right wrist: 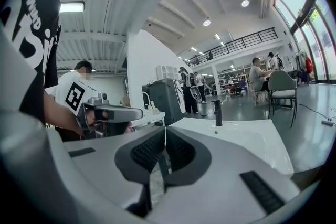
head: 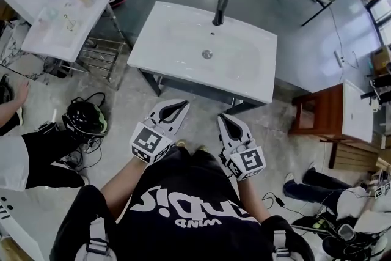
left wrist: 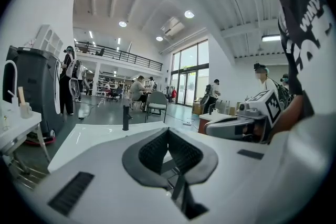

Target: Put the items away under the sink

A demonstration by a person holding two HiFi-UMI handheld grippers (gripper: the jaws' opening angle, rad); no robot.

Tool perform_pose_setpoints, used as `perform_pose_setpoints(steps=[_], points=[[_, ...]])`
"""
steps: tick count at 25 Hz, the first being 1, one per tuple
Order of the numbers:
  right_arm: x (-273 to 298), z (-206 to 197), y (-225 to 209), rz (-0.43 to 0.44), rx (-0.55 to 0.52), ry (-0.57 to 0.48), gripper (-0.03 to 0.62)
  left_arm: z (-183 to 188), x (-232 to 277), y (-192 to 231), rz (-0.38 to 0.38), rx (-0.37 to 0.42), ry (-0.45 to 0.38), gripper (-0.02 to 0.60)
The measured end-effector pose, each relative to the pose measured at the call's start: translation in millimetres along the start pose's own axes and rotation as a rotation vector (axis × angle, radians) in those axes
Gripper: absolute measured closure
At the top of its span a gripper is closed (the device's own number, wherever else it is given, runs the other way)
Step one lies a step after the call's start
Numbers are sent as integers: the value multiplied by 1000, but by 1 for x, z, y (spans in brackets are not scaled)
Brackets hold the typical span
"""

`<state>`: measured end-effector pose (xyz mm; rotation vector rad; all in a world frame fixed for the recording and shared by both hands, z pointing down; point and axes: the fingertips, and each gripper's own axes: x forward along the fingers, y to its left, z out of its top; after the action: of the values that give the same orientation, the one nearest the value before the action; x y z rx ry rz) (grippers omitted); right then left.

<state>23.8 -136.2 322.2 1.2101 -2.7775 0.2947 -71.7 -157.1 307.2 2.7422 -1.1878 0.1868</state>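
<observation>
A white sink basin (head: 201, 49) with a black faucet (head: 219, 10) stands on a dark cabinet in front of me. My left gripper (head: 179, 105) and right gripper (head: 223, 118) hover side by side just short of the sink's near edge, tips pointing at it. Both are shut with nothing between the jaws. In the left gripper view the jaws (left wrist: 168, 132) meet in front of the sink top (left wrist: 100, 139), and the right gripper (left wrist: 233, 126) shows alongside. The right gripper view shows shut jaws (right wrist: 164, 132), the sink (right wrist: 241, 139) and faucet (right wrist: 218, 113). The space under the sink is hidden.
A smaller white washstand (head: 64, 24) with a few small things on it stands at the far left. A helmet and cables (head: 85, 119) lie on the floor to the left, beside a seated person (head: 27, 159). A wooden stand (head: 324, 113) is at the right.
</observation>
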Motion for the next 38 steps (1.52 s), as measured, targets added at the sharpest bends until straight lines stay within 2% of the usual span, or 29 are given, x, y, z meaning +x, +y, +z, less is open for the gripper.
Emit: perform_pose_setpoints(steps=[7,13,20,30,38], points=[[-5,20,0,29,-16,-25,576,28,-4,-12,9,-6,-42,561],[-17,30,-16,-5,-21,-74,574,44,-4,-28,3,47,-81,562],[-28,33,-40,-46,-47,-83,576,45,4,-33,18,27,-102,563],[-27,26,-38,-4,-43,-60,576,48,14,-42,26,21,-111,561],[-24,24,-44,13,-57,-49,576,48,15,-33,55,33,-108,561]])
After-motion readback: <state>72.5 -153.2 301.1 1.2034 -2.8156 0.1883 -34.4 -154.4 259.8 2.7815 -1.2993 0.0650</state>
